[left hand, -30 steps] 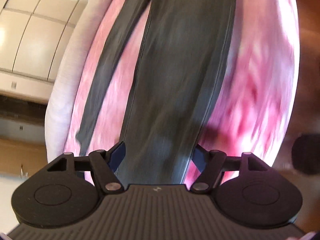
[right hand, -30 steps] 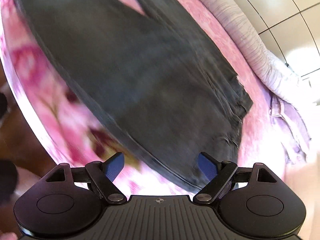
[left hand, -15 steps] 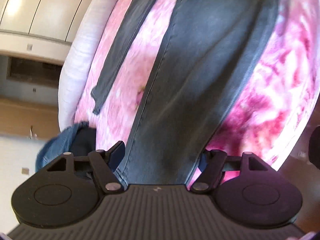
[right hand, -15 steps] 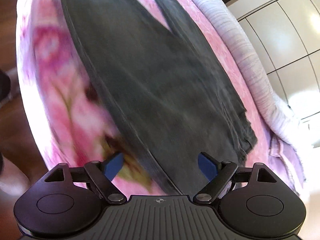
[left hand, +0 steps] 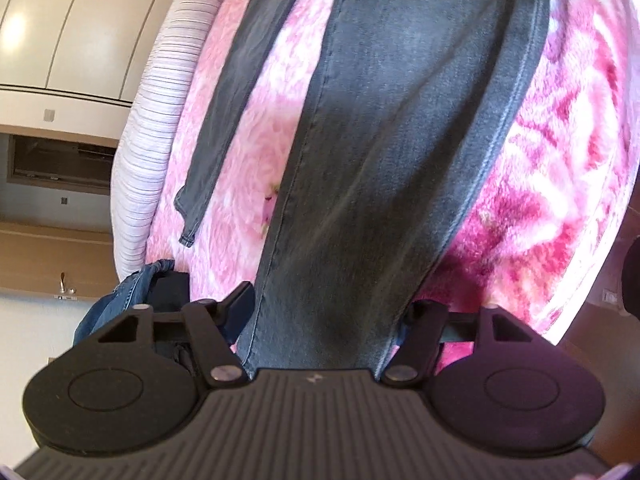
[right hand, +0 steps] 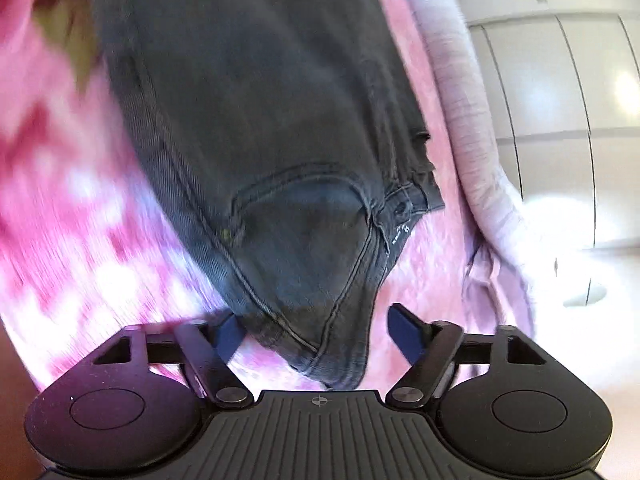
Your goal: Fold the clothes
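Dark grey jeans (left hand: 392,152) lie spread on a pink floral blanket (left hand: 560,184) atop a bed, legs apart in a V. From the L wrist cam, one trouser leg runs straight down btwn the fingers of the left gripper (left hand: 328,312), whose jaws stand wide on either side of the hem end; whether fabric is touched, can't tell. The other leg (left hand: 224,112) lies thinner and farther off, near a striped white bolster (left hand: 152,132) along the blanket's edge. A heap of blue denim (left hand: 120,300) sits beside the L finger, off the blanket's corner. From the R wrist cam, the waistband end w/ pocket seam and button (right hand: 401,209) shows; the right gripper (right hand: 316,332) is spread wide, the waist corner hanging btwn its blue pads (right hand: 404,332), not clamped. A pale lilac garment (right hand: 492,264) lies crumpled by the blanket's far side. White cabinet panels (right hand: 552,88) behind.
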A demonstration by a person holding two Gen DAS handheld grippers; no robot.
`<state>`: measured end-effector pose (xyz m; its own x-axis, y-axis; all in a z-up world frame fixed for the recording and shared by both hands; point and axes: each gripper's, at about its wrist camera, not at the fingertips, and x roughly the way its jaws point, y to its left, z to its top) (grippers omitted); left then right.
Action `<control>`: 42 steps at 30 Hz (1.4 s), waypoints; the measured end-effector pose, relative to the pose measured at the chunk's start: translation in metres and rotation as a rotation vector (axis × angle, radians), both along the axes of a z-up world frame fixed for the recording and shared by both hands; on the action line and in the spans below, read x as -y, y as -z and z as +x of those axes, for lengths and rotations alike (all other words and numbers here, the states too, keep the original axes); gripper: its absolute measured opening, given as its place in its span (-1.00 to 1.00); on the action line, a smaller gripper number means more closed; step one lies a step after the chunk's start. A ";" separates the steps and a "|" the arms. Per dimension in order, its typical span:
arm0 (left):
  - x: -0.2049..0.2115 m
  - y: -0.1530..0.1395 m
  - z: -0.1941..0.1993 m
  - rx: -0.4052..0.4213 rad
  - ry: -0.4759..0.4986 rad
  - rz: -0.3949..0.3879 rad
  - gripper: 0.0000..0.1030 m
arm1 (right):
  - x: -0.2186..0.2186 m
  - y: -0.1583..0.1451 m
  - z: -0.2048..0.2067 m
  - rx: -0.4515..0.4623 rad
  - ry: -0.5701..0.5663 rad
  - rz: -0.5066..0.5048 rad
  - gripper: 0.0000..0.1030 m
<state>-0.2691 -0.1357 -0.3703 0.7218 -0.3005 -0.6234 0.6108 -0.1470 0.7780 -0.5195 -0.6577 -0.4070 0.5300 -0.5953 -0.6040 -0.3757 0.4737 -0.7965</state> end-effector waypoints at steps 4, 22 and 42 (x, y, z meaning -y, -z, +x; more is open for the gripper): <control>0.002 0.000 -0.005 -0.038 0.032 0.069 -0.83 | 0.005 -0.016 0.002 -0.046 -0.077 -0.001 -0.69; 0.132 -0.215 0.188 -0.362 -0.059 0.024 -0.89 | 0.069 -0.197 0.136 -0.148 -0.063 0.191 -0.80; 0.331 -0.122 0.391 -0.629 -0.167 0.189 -0.85 | 0.193 -0.144 0.335 -0.365 0.268 0.484 -0.80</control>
